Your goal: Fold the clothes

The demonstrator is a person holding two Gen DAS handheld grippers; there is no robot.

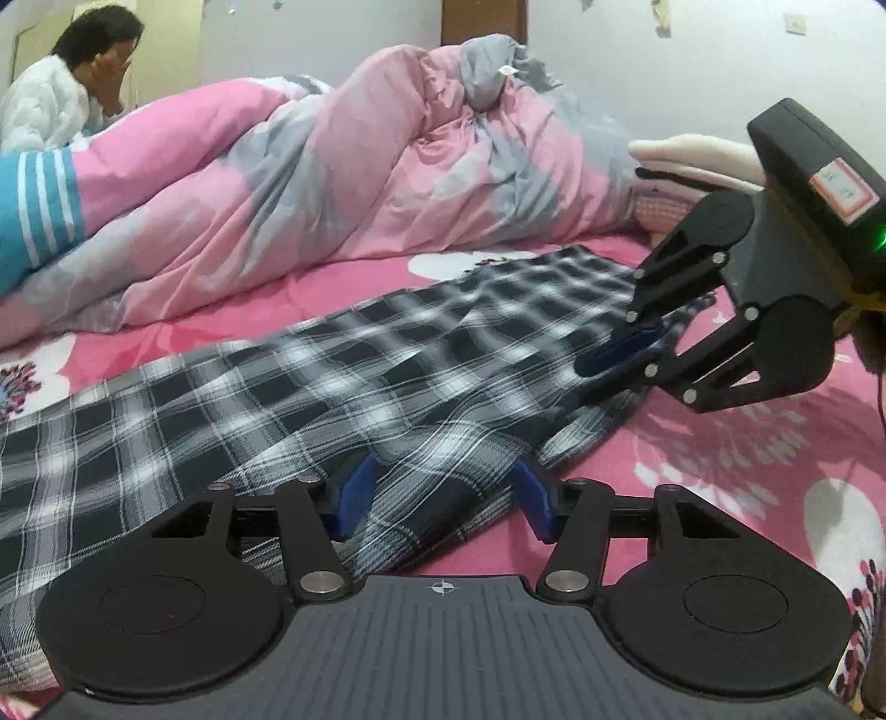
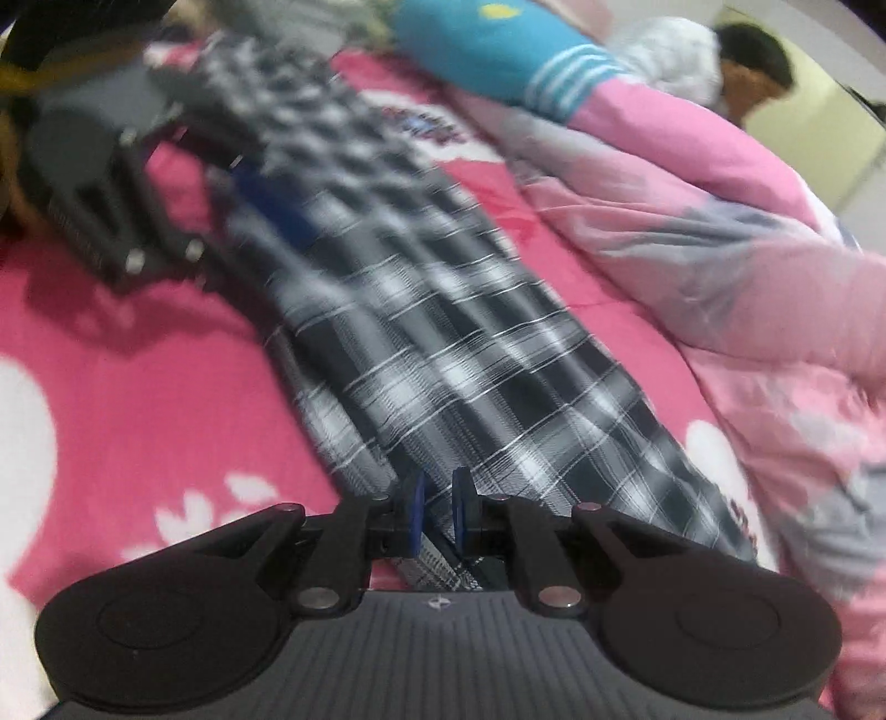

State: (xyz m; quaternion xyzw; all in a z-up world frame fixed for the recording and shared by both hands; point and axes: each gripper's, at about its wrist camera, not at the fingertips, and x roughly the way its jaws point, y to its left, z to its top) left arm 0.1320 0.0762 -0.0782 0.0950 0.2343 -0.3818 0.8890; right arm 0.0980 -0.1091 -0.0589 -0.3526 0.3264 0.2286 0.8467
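Note:
A black-and-white plaid garment lies stretched in a long strip across the pink floral bed sheet. My left gripper sits low over one end, its blue fingers apart with a raised fold of the plaid between them. My right gripper is shut on the opposite end of the garment, a thin edge of cloth pinched between its pads. In the left wrist view the right gripper rests on the far end of the plaid. The left gripper shows blurred in the right wrist view.
A bulky pink and grey duvet is heaped along the far side of the bed. A blue striped pillow lies by it, and a person sits beyond. Cream folded fabric sits by the wall.

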